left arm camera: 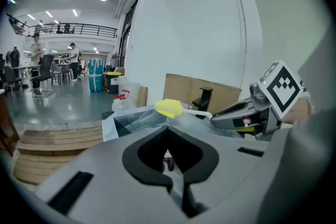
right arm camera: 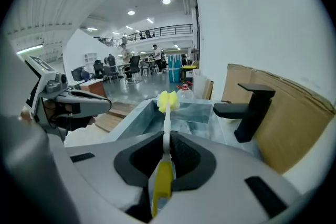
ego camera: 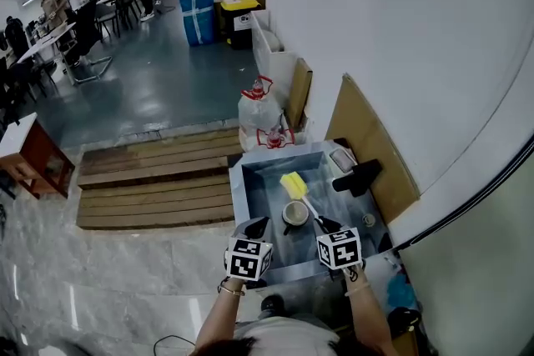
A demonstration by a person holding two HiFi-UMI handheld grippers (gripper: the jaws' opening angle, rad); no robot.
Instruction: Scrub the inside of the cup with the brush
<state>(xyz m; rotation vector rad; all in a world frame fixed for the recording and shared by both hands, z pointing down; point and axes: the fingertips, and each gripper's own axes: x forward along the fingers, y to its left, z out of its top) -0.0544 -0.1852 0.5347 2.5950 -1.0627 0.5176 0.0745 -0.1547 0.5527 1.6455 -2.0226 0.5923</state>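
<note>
A small metal cup [ego camera: 294, 214] sits low in the steel sink [ego camera: 240, 189], between my two grippers. The brush [ego camera: 294, 184] has a yellow sponge head [right arm camera: 168, 100] on a white stem with a yellow grip. It slants up over the sink, above the cup. My right gripper [ego camera: 324, 224] [right arm camera: 167, 136] is shut on the brush's handle. My left gripper [ego camera: 258, 227] [left arm camera: 168, 131] is shut, its tips just left of the cup, and nothing shows between its pads. From the left gripper view the cup is hidden, but the brush head [left arm camera: 168, 108] and right gripper [left arm camera: 223, 118] show.
A black faucet [ego camera: 357, 176] [right arm camera: 252, 107] stands at the sink's right rim, with cardboard [ego camera: 367, 137] against the white wall behind it. A plastic bag with red print [ego camera: 260, 108] sits beyond the sink. Wooden steps [ego camera: 154, 179] lie to the left, on a glossy floor.
</note>
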